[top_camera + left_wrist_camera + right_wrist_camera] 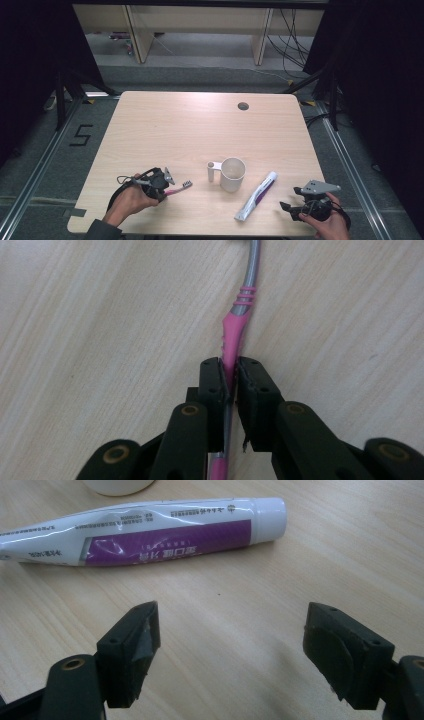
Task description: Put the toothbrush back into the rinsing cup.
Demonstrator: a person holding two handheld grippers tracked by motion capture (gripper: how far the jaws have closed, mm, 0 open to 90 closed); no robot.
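Note:
A pink and grey toothbrush lies on the wooden table at the front left. My left gripper is shut on the toothbrush, its handle pinched between the black pads. A white mug with a handle stands at the front centre. A white and purple toothpaste tube lies to its right. My right gripper stands open just right of the tube, with only bare table between its fingers.
A round cable hole sits near the table's far right edge. Black curtains hang on both sides. Cables run along the floor beyond the table, where wooden desk legs stand.

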